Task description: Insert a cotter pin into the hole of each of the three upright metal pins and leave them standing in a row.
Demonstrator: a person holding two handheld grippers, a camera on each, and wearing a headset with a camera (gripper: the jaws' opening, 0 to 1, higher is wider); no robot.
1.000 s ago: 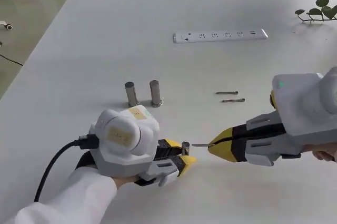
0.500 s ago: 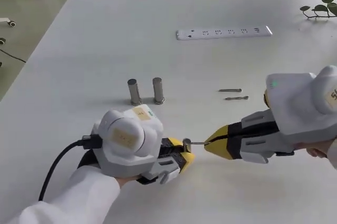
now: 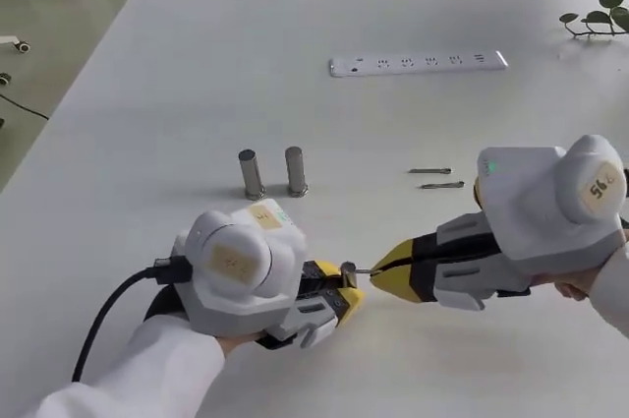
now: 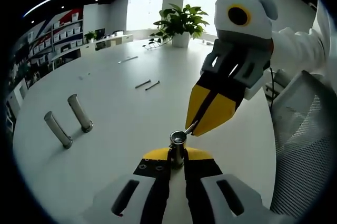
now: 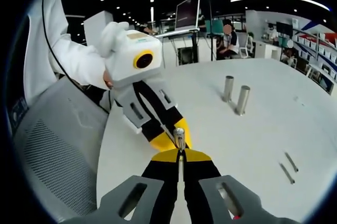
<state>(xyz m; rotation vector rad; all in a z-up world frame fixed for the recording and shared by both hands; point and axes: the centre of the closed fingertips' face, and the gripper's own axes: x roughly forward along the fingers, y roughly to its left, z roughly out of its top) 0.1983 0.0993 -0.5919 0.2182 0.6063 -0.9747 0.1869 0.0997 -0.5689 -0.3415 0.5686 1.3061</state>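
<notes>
left claw clamps a metal pin; right claw pinches a cotter pin; label perhaps "95".

White worktop; white power strip flat on it, far side. Green plant at far right edge. Grey floor left.
</notes>
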